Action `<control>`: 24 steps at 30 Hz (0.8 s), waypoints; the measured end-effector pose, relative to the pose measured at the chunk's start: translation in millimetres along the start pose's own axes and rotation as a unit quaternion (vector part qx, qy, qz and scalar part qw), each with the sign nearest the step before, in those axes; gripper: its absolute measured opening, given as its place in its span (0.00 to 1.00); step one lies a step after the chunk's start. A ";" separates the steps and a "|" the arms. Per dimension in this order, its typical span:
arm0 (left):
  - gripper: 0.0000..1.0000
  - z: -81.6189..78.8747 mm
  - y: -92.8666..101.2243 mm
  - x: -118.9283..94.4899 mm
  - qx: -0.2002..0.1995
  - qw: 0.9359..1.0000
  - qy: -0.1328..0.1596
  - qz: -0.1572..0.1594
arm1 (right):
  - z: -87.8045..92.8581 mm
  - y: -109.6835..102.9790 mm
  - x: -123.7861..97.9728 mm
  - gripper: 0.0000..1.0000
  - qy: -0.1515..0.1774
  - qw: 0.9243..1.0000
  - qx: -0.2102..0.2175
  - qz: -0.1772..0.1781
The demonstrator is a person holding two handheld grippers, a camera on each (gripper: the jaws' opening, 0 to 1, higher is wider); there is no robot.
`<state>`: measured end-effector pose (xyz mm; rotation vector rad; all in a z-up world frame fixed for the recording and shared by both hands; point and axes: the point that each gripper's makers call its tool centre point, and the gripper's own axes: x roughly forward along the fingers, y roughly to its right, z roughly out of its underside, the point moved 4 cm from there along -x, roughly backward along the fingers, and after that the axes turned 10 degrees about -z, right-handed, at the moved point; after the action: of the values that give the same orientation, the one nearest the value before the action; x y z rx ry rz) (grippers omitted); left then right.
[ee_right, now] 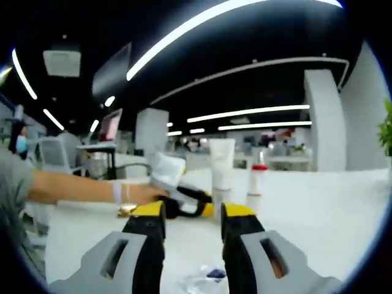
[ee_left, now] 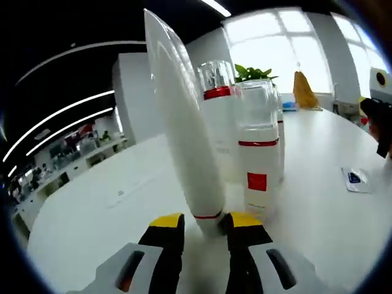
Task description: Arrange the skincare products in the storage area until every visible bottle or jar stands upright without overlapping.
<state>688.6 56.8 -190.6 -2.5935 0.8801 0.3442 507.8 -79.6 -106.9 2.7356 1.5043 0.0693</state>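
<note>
In the left gripper view, the left tongs (ee_left: 205,225) are pinching the capped base of a tall white tube (ee_left: 180,122), their yellow-tipped jaws sitting on either side of its narrow red-banded end, while the tube is leaning up and to the left with its flat crimped end at the top. Just behind the tube, two white bottles are standing upright on the white surface (ee_left: 92,214): a nearer one with a clear cap and a red square label (ee_left: 258,159), and a taller one with a clear cap over a red collar (ee_left: 218,104) close behind it, the pair looking nearly touching from this angle. Farther right on the surface a small flat sachet (ee_left: 356,179) is lying well apart from the bottles, and a green plant (ee_left: 252,73) is showing behind them. In the right gripper view, the right tongs (ee_right: 193,215) are standing spread with nothing between the jaws, hanging above the surface near a crumpled clear wrapper (ee_right: 202,280). Beyond them, a person's hand (ee_right: 144,194) is gripping the left tongs at the white tube, which is rising upright there beside a small red-capped bottle (ee_right: 257,184).
</note>
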 end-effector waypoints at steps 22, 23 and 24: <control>0.18 1.5 -13.0 18.9 -0.019 0.975 0.030 0.221 | 13.1 -8.8 6.5 0.30 0.019 0.989 0.130 -0.066; 0.18 1.2 -13.0 20.0 -0.019 0.974 0.031 0.226 | 13.5 -8.9 6.6 0.30 0.019 0.989 0.133 -0.066; 0.18 0.8 -13.2 21.9 -0.020 0.973 0.032 0.229 | 13.8 -9.8 6.8 0.30 0.019 0.988 0.134 -0.068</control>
<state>713.7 55.2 -195.3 -2.4243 1.5115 0.4038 503.8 -68.5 -120.9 2.8332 1.8288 -0.0916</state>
